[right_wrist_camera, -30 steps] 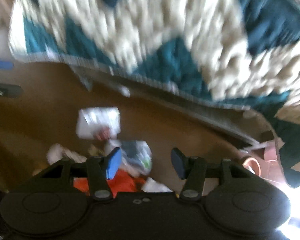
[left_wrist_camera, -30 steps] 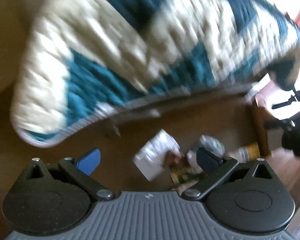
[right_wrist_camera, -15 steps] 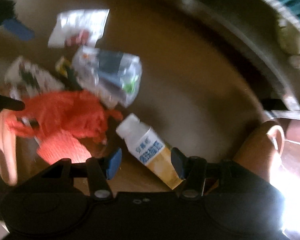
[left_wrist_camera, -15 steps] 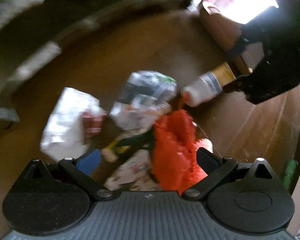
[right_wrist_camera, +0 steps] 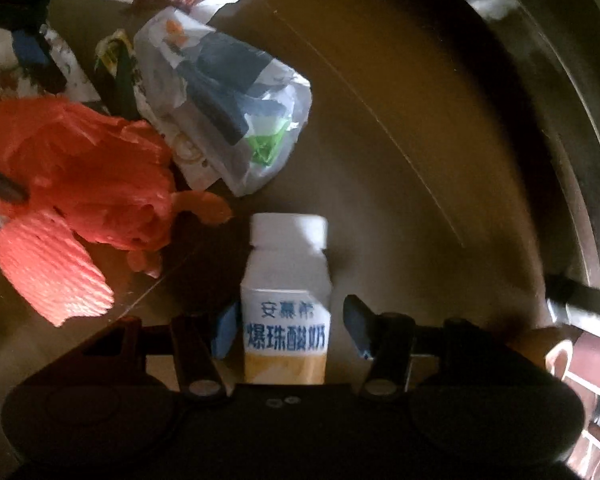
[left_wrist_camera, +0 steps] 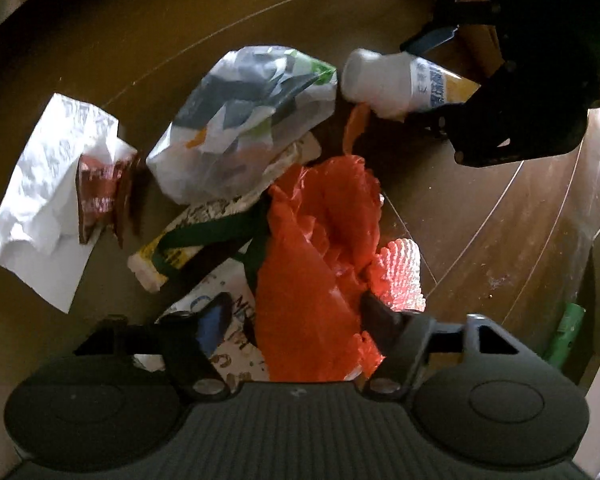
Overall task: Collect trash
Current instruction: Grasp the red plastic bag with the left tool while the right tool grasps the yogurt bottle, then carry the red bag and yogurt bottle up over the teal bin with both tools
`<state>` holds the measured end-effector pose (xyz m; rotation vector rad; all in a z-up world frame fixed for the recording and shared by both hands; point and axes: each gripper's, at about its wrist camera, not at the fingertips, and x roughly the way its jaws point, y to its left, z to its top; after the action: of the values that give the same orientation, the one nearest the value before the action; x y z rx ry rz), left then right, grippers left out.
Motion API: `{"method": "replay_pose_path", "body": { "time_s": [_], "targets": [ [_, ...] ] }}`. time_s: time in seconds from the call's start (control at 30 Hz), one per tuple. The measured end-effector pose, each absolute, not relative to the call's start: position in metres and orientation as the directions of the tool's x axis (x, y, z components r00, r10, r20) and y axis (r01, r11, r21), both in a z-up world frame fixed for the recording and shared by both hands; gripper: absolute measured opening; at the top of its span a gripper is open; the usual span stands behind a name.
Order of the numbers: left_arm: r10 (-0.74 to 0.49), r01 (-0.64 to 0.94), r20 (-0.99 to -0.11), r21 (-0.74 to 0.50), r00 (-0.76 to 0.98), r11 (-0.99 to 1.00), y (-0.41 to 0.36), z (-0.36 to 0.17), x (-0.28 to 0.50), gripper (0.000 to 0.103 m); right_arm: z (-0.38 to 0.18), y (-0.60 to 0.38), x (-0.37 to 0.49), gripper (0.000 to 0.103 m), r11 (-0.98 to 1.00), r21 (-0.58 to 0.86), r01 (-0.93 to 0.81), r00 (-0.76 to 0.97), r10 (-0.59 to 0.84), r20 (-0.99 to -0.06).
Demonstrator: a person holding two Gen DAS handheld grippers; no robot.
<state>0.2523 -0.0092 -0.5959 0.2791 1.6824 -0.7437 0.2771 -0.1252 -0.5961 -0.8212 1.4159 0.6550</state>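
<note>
Trash lies in a pile on the brown floor (left_wrist_camera: 500,240). My left gripper (left_wrist_camera: 300,318) is open and low over the pile, its fingers either side of a crumpled orange plastic bag (left_wrist_camera: 316,248); the right finger presses into the bag's edge. My right gripper (right_wrist_camera: 290,328) is open around a white yoghurt bottle (right_wrist_camera: 286,300) with a blue-lettered label, lying cap-forward between the fingers, with a gap on the right side. The left wrist view shows that bottle (left_wrist_camera: 396,84) and the black right gripper (left_wrist_camera: 516,92) at the upper right.
A clear printed plastic bag (left_wrist_camera: 252,120), a white paper bag (left_wrist_camera: 40,200) with a red wrapper (left_wrist_camera: 96,196), a yellow-green packet (left_wrist_camera: 180,240), patterned paper and a red foam net (left_wrist_camera: 400,276) lie around. A bed frame edge (right_wrist_camera: 580,120) curves on the right.
Both views swung down from the quilted bed to the floor pile. The left fingers came over the orange bag and narrowed. The right gripper slid forward until the bottle lay between its fingers.
</note>
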Motion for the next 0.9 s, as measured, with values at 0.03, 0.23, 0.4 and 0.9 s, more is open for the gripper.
{"method": "replay_pose_path", "body": {
  "time_s": [0.03,0.23,0.4,0.9],
  "targets": [
    [-0.213,0.548,-0.94,-0.33,-0.267,0.768,-0.008,-0.597,0.253,0.051,-0.599,-0.124,0.278,0.055,0.572,-0.101,-0.814,0.063,-0.085,-0.994],
    [-0.237,0.537,-0.929,-0.358,-0.283,0.763,-0.006,-0.595,0.251,0.018,-0.606,-0.125,0.281,0.047,0.574,-0.122,-0.809,0.07,-0.112,-0.991],
    [-0.275,0.516,-0.919,-0.387,-0.283,0.764,-0.005,-0.585,0.253,0.011,-0.597,-0.128,0.284,0.045,0.596,-0.15,-0.789,0.086,-0.135,-0.987],
    [-0.349,0.521,-0.924,-0.378,-0.157,0.766,0.029,-0.48,0.273,0.009,-0.452,-0.118,0.301,0.045,0.787,-0.118,-0.605,0.194,0.002,-0.981]
  ]
}}
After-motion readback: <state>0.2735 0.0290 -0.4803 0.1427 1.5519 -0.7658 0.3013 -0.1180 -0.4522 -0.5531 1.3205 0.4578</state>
